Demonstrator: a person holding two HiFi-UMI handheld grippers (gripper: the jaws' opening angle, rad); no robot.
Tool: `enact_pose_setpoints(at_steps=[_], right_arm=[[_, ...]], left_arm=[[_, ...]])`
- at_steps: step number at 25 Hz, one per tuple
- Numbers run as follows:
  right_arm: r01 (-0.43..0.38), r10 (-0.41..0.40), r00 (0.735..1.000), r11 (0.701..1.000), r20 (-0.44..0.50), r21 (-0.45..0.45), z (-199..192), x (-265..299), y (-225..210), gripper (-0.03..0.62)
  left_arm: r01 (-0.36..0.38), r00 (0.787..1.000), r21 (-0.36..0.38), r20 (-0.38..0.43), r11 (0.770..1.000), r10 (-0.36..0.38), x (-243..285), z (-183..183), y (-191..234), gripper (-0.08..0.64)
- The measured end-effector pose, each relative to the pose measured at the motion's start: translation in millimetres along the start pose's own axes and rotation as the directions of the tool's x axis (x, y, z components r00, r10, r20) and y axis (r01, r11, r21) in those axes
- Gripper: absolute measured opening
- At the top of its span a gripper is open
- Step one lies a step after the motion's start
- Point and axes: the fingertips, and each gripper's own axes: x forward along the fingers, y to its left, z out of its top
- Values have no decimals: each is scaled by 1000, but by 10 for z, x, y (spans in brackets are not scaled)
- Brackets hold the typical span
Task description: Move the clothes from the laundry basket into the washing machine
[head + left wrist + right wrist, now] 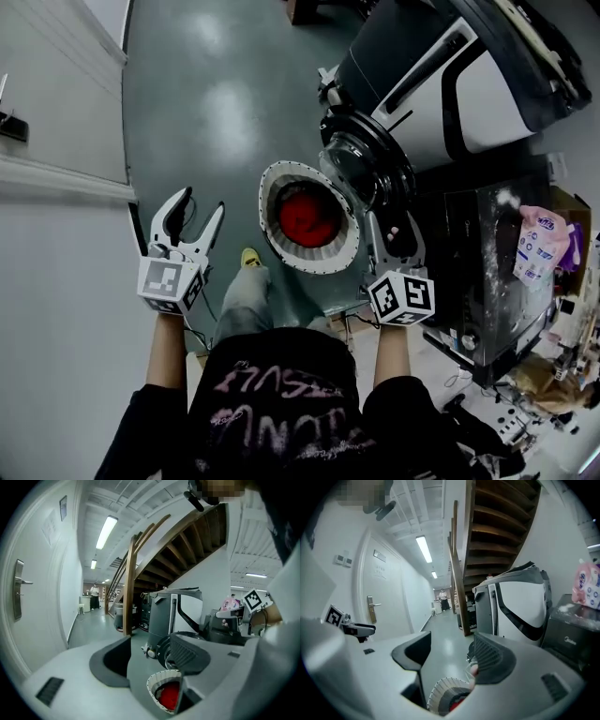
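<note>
A white laundry basket (281,187) stands on the floor ahead of me, with red clothes (307,217) inside. It also shows low in the left gripper view, basket (157,682) and red clothes (169,694), and the basket (440,691) shows in the right gripper view too. My left gripper (202,202) is held open and empty to the left of the basket. My right gripper (392,234) is open and empty just right of it. The dark washing machine (487,272) stands at the right, its door out of sight.
A large white-and-black floor machine (441,84) stands behind the basket. A pink bag (544,244) lies on the washing machine. A white wall with a door (18,597) runs along the left. Wooden stairs (178,550) rise ahead, and a person (95,595) stands far down the hallway.
</note>
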Motion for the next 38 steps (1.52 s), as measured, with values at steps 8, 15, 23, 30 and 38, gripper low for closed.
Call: enact_pose_setpoints(at_steps=[8, 15, 23, 30, 38], right_arm=[[57, -57, 997, 998, -45, -8, 206, 188, 226, 288], [104, -103, 991, 995, -87, 0, 163, 120, 59, 288], [89, -82, 987, 995, -139, 42, -179, 64, -233, 281], [-3, 16, 984, 997, -179, 71, -440, 111, -463, 281], [-50, 60, 961, 998, -270, 45, -833, 123, -661, 281]], left_arm=[[124, 991, 17, -50, 992, -123, 443, 251, 240, 262], [223, 966, 26, -137, 975, -217, 721, 173, 20, 262], [265, 950, 79, -191, 961, -247, 864, -51, -410, 262], [233, 954, 91, -215, 968, -209, 955, -211, -755, 262], [226, 950, 80, -240, 971, -202, 1127, -453, -980, 262]])
